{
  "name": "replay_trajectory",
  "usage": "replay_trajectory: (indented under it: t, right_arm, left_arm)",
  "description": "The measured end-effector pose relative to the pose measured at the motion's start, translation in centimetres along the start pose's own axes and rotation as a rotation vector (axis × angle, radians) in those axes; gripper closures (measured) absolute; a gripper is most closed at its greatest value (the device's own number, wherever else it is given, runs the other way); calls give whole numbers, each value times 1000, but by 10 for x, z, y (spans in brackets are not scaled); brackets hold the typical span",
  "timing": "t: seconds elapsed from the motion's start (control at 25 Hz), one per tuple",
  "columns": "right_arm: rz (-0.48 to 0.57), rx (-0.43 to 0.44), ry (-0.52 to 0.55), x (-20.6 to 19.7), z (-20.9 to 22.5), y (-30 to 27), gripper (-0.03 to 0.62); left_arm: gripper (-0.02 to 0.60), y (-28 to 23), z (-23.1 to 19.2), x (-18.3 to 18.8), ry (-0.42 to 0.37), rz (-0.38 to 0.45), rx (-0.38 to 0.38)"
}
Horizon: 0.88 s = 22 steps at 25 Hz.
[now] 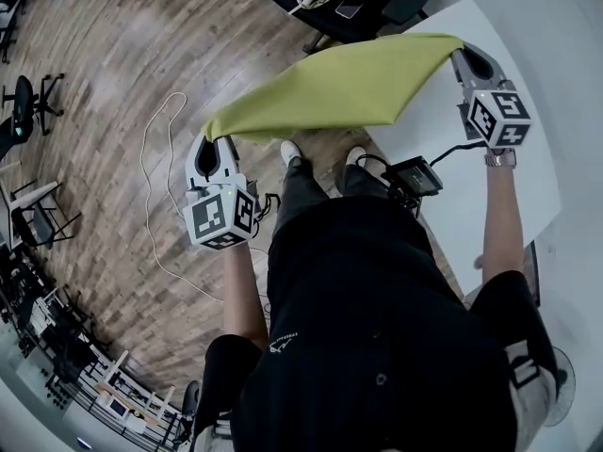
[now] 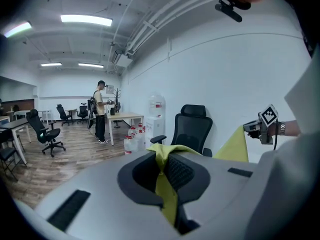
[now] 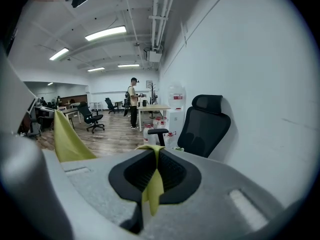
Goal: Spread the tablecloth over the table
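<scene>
Office room, wooden floor (image 1: pixel 113 83), white table (image 1: pixel 513 191) at right. From the head view: plain yellow-green tablecloth (image 1: pixel 339 88) held taut in the air, long axis running lower left to upper right, right end above the table's corner. In the left gripper view: left gripper (image 2: pixel 162 171) clamped together on a cloth corner. In the right gripper view: right gripper (image 3: pixel 151 176) pinching another corner the same way.

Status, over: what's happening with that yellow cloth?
Left gripper, right gripper shut, each pinching a corner. Tablecloth stretched in air, not yet on table. Office chair by table's far end.
</scene>
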State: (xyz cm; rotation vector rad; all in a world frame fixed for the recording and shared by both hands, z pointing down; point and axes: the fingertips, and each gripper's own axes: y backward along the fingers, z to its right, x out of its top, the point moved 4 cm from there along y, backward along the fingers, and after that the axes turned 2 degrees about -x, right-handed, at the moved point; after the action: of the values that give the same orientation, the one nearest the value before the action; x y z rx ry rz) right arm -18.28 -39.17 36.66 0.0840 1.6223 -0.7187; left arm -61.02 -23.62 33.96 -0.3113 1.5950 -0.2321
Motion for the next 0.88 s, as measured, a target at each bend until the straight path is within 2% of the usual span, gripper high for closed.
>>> replay_trajectory:
  t: [0.48,0.88]
  right_arm:
    - [-34,-38,48,-2,77,-9,585]
    - [-80,-111,138,2,157,-5,585]
  left_arm:
    - [574,-20,45,-6,-13,-41,-24]
    - [574,-36,99,-22,-47,-119,-128]
